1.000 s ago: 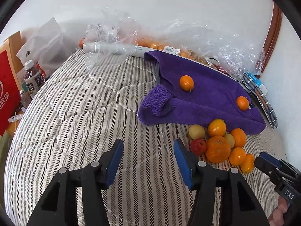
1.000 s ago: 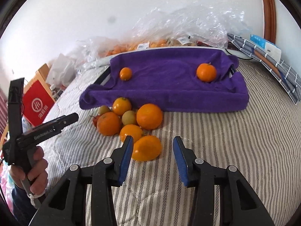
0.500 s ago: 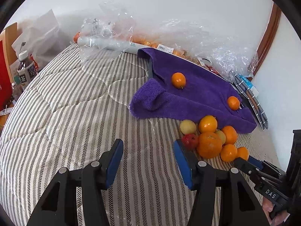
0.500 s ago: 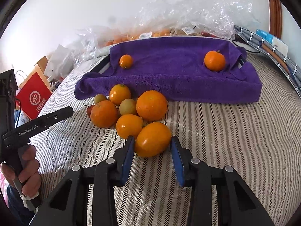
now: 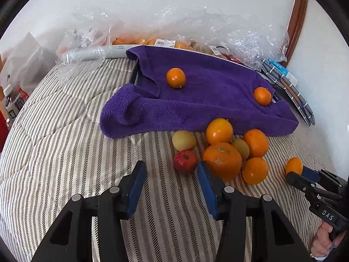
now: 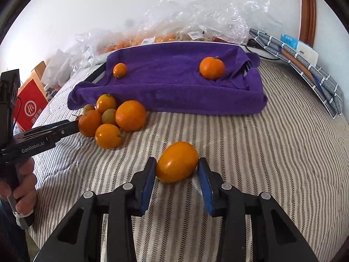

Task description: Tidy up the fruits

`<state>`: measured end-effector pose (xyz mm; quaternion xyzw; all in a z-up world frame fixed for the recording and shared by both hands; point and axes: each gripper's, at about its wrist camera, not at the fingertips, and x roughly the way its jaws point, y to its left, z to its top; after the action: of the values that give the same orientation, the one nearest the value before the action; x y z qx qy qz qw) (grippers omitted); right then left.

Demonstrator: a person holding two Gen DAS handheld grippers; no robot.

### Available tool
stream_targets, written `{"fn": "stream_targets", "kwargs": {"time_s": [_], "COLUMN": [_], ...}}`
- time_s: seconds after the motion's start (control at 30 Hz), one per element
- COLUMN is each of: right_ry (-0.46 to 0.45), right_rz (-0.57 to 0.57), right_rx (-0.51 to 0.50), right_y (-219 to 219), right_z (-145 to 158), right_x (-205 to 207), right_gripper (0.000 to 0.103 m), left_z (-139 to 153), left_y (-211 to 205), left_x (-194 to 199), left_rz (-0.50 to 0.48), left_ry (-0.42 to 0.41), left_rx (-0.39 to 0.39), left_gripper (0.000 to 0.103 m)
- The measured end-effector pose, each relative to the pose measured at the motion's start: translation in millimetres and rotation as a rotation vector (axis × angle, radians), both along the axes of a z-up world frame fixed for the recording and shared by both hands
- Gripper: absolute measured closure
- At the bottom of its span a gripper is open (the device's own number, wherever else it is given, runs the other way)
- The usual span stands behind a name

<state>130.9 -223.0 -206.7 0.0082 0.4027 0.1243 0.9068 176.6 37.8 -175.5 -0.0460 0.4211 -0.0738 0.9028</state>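
A pile of fruit (image 5: 222, 150) lies on the striped bedding in front of a purple towel (image 5: 207, 100): several oranges, two yellow-green fruits and a small red apple (image 5: 185, 161). Two oranges (image 5: 175, 78) (image 5: 262, 96) rest on the towel. My right gripper (image 6: 177, 166) is shut on an oval orange (image 6: 177, 162), away from the pile; it also shows in the left wrist view (image 5: 294, 166). My left gripper (image 5: 170, 172) is open and empty, its right finger beside the apple and a big orange (image 5: 222, 161).
Crumpled clear plastic bags (image 5: 196, 28) with more fruit lie behind the towel along the wall. Folded patterned cloth (image 6: 305, 65) lies at the right. A red box (image 6: 30, 107) and bottles (image 5: 11, 102) stand off the left edge of the bed.
My right gripper closed on the oval orange and pulled it right, away from the pile. My left gripper moved closer to the pile, near the red apple.
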Motion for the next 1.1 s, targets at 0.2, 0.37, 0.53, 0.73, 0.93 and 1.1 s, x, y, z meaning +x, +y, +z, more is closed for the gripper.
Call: {"fn": "stream_targets", "kwargs": {"time_s": [0.2, 0.37, 0.53, 0.73, 0.93, 1.1], "right_ry": [-0.005, -0.01, -0.003, -0.02, -0.023, -0.033], "right_rz": [0.004, -0.002, -0.02, -0.034, -0.042, -0.067], "right_rx": [0.009, -0.003, 0.018, -0.023, -0.019, -0.005], "right_y": [-2, 0, -3, 6, 5, 1], "right_z": [-3, -3, -4, -5, -5, -4], "right_x": [1, 2, 5, 8, 10, 8], "right_gripper": [0.064, 0.064, 0.061, 0.062, 0.067, 0.067], "left_z": [-1, 0, 1, 1, 3, 5], "left_y": [-9, 5, 10, 11, 10, 10], "left_x": [3, 2, -3, -4, -6, -9], "left_rz": [-0.022, -0.032, -0.006, 0.013, 0.012, 0.015], "left_ry": [-0.01, -0.014, -0.032, -0.04, -0.048, -0.064], "left_rx": [0.03, -0.083, -0.109, -0.106, -0.095, -0.092], "left_gripper": [0.072, 0.081, 0.081, 0.081, 0.081, 0.081]}}
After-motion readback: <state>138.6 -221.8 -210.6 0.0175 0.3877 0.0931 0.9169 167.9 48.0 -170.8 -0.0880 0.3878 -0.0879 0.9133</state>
